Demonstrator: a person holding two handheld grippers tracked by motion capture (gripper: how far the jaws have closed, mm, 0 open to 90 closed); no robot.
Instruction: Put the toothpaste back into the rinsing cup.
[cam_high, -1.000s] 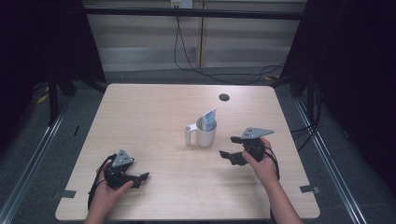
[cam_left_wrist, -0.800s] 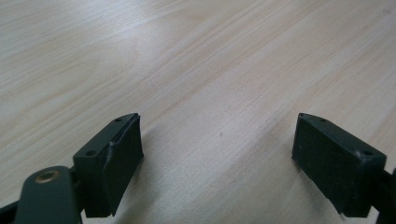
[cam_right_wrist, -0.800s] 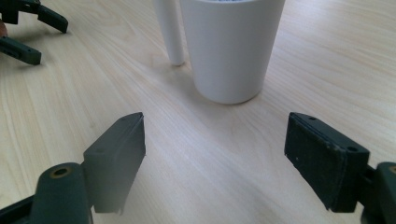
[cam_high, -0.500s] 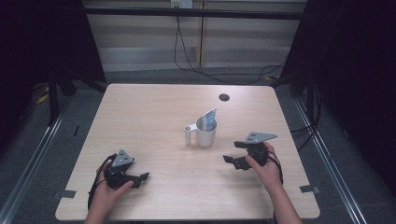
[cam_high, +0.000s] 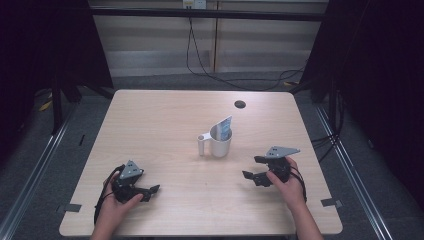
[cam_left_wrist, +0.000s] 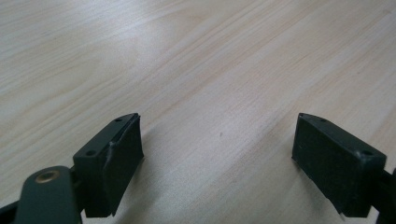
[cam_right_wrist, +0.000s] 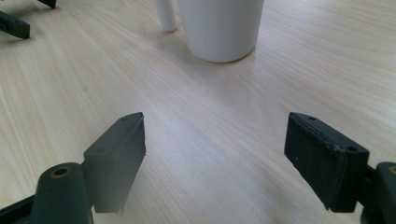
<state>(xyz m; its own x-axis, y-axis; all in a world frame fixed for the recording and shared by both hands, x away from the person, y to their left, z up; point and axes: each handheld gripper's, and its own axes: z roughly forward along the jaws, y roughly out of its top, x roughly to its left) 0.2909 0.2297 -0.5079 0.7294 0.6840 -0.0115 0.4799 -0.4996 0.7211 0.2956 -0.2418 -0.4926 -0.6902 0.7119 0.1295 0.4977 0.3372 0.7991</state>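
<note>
Progress appears close to its end, judged from how things lie. At the middle of the tabletop (cam_high: 165, 125) a white mug (cam_high: 220, 143) is seen upright, handle turned to its left, and a small blue-and-white packet (cam_high: 226, 128) stands tilted inside it, its top edge poking above the rim. If placing the packet in the mug is the work in hand, that part is taken as done; nothing is held, and nothing loose is seen on the wood apart from a small dark round mark (cam_high: 240, 104) near the far edge.

The right gripper (cam_high: 256, 168) is held near the front right of the tabletop, well apart from the mug, its jaws spread wide and empty. In the right gripper view the mug (cam_right_wrist: 219, 28) is seen ahead and between the two black jaws, not touched by either, with bare wood (cam_right_wrist: 205, 140) in the gap.

The left gripper (cam_high: 150, 190) is rested low at the front left, also with its jaws wide apart and holding nothing; in the left gripper view the jaws are shown over bare wood grain (cam_left_wrist: 210, 93).

What remains is judged to be little: perhaps only bringing both grippers to rest. Whether the packet is seated fully on the mug's bottom cannot be told.
</note>
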